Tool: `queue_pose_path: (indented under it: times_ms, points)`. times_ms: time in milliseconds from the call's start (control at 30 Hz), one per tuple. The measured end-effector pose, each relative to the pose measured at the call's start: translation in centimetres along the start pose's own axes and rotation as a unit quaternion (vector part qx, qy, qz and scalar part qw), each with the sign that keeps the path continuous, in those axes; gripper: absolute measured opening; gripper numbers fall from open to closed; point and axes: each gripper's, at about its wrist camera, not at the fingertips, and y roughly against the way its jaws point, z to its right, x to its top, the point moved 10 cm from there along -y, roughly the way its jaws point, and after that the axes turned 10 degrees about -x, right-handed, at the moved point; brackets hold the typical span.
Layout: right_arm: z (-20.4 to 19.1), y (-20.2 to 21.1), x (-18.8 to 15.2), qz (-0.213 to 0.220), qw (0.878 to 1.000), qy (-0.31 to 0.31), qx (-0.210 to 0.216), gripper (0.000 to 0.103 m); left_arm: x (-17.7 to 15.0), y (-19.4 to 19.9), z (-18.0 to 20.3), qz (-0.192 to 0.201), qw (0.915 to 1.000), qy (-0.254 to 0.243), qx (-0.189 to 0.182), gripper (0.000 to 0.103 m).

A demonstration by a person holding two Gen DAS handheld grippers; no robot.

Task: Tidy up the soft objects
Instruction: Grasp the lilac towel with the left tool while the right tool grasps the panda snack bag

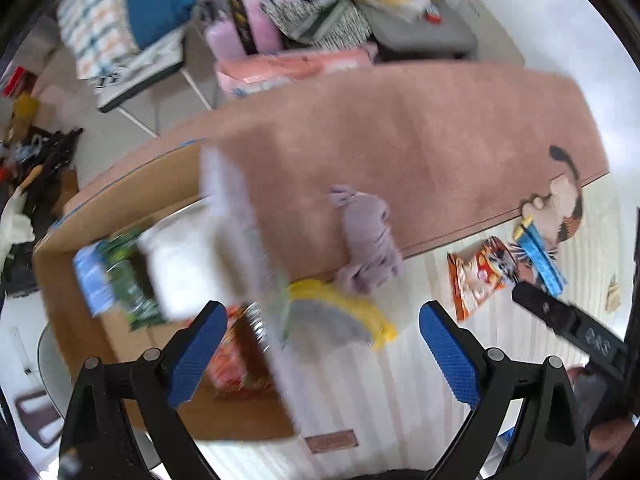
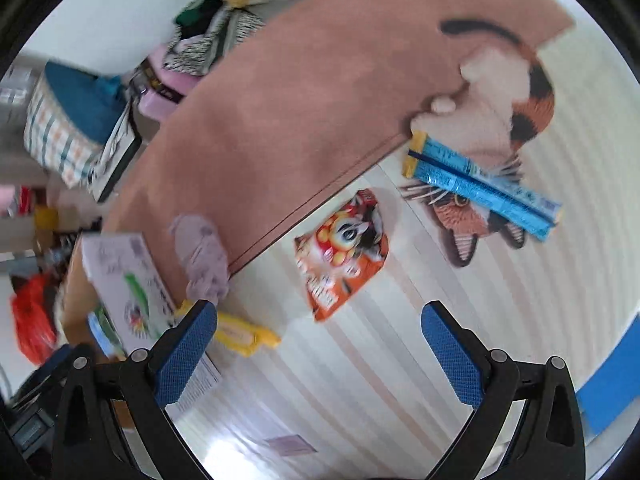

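Lavender plush toy [image 1: 370, 240] [image 2: 202, 258] lying crumpled on pink rug [image 1: 400, 140] [image 2: 300, 100] edge, beside cardboard box [image 1: 100, 208]. Yellow pouch [image 1: 344, 312] [image 2: 240, 332] just below. Left gripper [image 1: 320, 344] jaws wide open, holding nothing. Right gripper [image 2: 320, 344] likewise, above striped floor [image 2: 400, 360].

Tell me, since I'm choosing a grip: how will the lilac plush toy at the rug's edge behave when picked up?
The lilac plush toy looks limp and lumpy, so it will probably sag around the fingers. It seems light and unlikely to roll. Its fuzzy fabric should resist slipping.

Lilac plush toy [image 2: 204, 256] lies on pink rug's [image 2: 320, 100] edge.
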Motion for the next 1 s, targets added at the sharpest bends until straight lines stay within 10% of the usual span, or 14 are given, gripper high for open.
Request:
queue_pose_path:
  times_ms: [567,700,1000]
  points:
    - [0.2,-10.6,1.7,-0.102,0.99,-0.089,0.031,0.081,3.2,-12.9,0.8,-0.154,0.988,0.004,-0.01,0.096]
    - [-0.3,-11.3,2.1,-0.096,0.992,-0.081,0.011,0.074,2.5,-13.7,0.2,-0.171,0.9853,0.007,0.0,0.053]
    - [-1.9,-11.2,2.1,-0.062,0.997,-0.046,-0.024,0.058,0.8,-11.8,0.1,-0.135,0.9908,0.006,-0.005,0.034]
